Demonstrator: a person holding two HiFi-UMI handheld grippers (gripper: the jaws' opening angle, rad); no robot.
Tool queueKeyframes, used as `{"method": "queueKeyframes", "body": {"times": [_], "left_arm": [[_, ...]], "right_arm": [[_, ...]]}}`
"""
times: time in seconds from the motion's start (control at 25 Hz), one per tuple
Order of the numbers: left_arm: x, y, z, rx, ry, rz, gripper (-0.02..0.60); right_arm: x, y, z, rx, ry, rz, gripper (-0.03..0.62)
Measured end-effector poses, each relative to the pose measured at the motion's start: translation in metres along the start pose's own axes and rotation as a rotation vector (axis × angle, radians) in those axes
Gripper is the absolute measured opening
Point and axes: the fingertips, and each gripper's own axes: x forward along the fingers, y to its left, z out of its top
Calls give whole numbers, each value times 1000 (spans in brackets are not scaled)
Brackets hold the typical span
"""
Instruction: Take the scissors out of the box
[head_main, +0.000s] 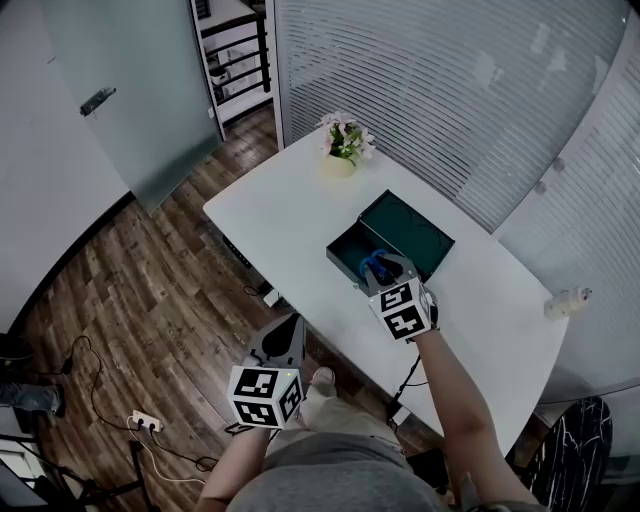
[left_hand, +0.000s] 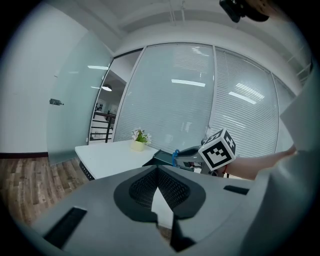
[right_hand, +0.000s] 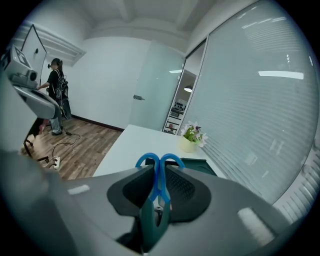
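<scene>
The scissors (head_main: 375, 265) have blue handle loops and hang just above the open dark green box (head_main: 412, 232) on the white table (head_main: 290, 210). My right gripper (head_main: 385, 270) is shut on the scissors. In the right gripper view the scissors (right_hand: 159, 167) stand upright between the pads, loops away from me, with the box (right_hand: 199, 164) beyond them. My left gripper (head_main: 291, 325) is off the table, over the wooden floor, shut and empty. In the left gripper view its pads (left_hand: 170, 187) meet at the tips, and the right gripper (left_hand: 187, 154) shows with the scissors (left_hand: 176, 156) over the box (left_hand: 161, 157).
A flower pot (head_main: 340, 152) stands at the table's far end and a small white object (head_main: 566, 300) near its right edge. Cables and a power strip (head_main: 146, 422) lie on the floor. A patterned chair (head_main: 580, 450) is at the lower right. Glass walls with blinds enclose the table.
</scene>
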Motion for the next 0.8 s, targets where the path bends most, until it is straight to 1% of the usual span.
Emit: {"method": "queueKeyframes", "body": {"times": [0.36, 0.6, 0.8], "left_arm": [[-45, -34, -8, 28, -43, 10, 6], [-80, -53, -18, 46, -75, 33, 6], [-105, -60, -20, 49, -94, 54, 6]], "right_arm": [[-85, 24, 28, 29, -171, -54, 86], [-144, 51, 28, 59, -260, -54, 86], [-181, 70, 23, 81, -291, -67, 86]]}}
